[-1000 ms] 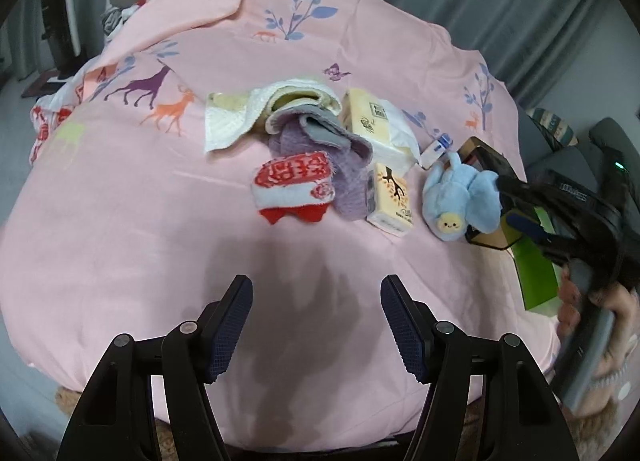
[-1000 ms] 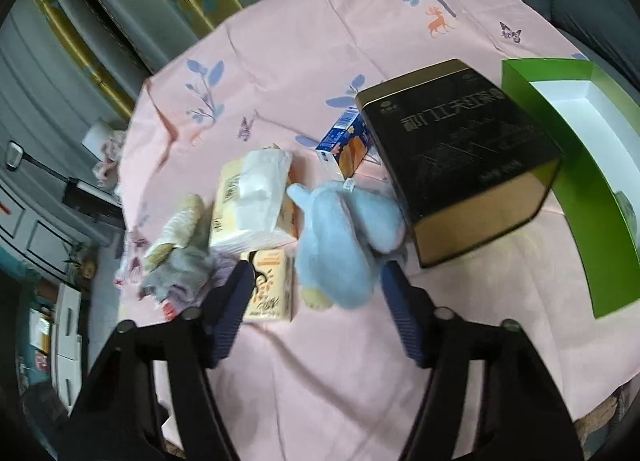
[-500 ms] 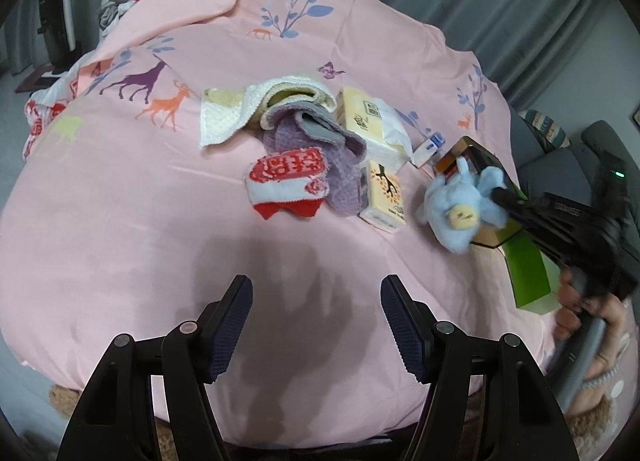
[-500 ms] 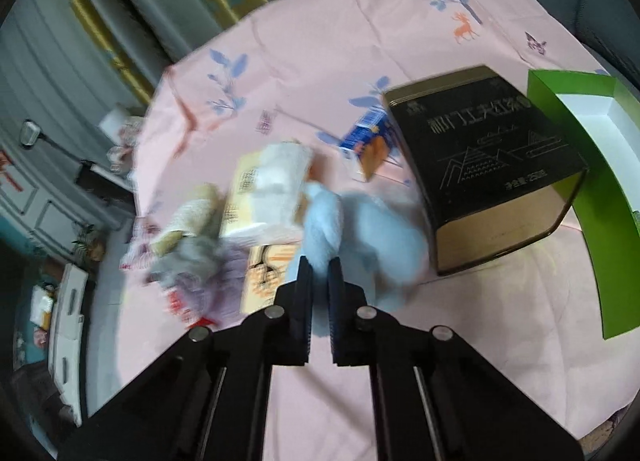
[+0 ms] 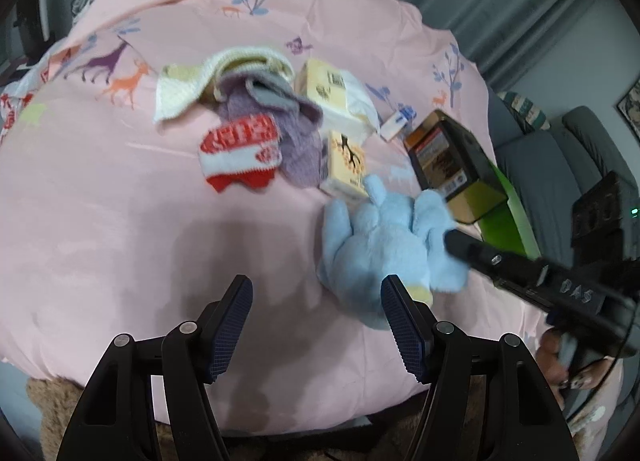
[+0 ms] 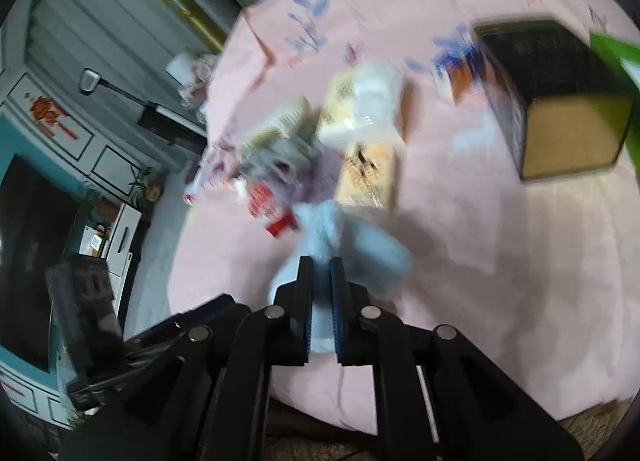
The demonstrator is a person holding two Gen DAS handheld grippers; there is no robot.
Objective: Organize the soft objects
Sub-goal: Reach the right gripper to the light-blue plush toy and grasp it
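Right gripper (image 6: 320, 261) pinches the blue plush toy (image 5: 380, 245), just in front of the tissue pack (image 5: 347, 165). Left gripper (image 5: 316, 297) spread, empty, near the toy.

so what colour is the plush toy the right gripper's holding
Light blue, with a pale yellow patch at its lower end: the plush toy shows best in the left wrist view.

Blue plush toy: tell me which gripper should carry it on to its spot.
Right. The right gripper is already clamped on the blue plush toy and holds it over the pink cloth. The left gripper hangs open and empty beside it.
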